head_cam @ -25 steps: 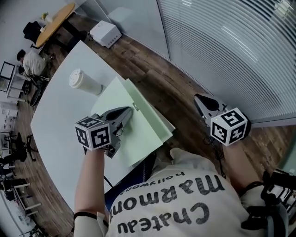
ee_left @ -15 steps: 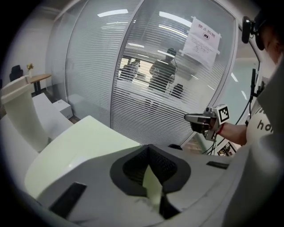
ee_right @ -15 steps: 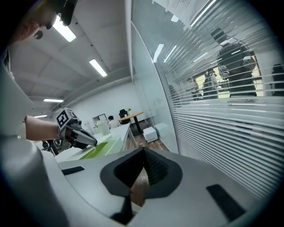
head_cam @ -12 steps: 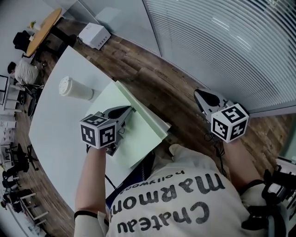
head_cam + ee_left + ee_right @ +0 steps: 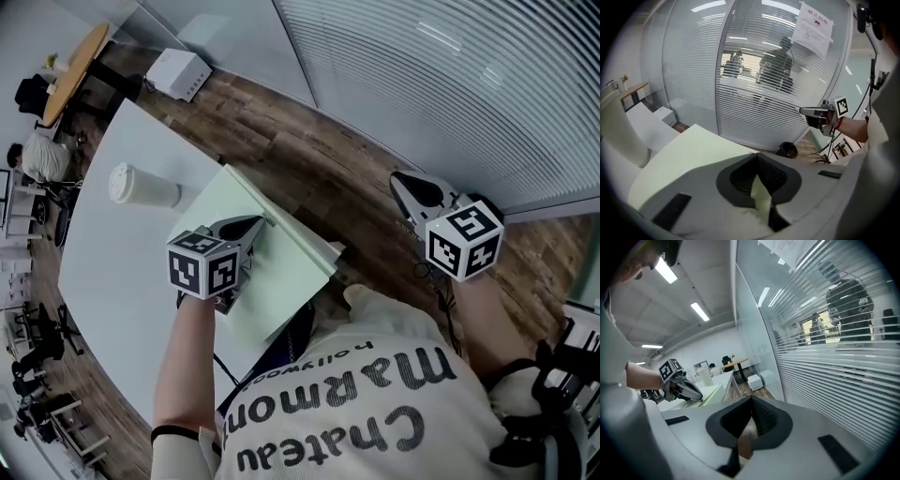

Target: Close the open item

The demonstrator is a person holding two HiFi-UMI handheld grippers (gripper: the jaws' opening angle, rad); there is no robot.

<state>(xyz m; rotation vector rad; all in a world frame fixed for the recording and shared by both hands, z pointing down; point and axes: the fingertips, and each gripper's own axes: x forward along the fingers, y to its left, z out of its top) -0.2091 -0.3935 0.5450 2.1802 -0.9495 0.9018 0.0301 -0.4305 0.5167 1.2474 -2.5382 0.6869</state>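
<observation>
A light green folder (image 5: 272, 281) lies flat on the white table (image 5: 112, 272), its right edge hanging over the table's rim. My left gripper (image 5: 261, 223) rests on the folder's cover near its far edge, jaws shut. In the left gripper view (image 5: 761, 187) the green cover (image 5: 689, 154) spreads out just beyond the jaws, and only a thin green sliver shows between them. My right gripper (image 5: 401, 183) hangs over the wooden floor to the right, away from the table, shut with nothing in it. The right gripper view (image 5: 749, 420) shows floor through the slit.
A white lidded cup (image 5: 141, 186) lies on the table to the left of the folder. A white box (image 5: 176, 72) sits on the floor beyond the table. A glass wall with blinds (image 5: 450, 84) runs along the right. The person's torso fills the lower frame.
The head view has drifted, so the table and cup sit further left and lower. The left gripper stays on the folder's cover and the right gripper holds its place.
</observation>
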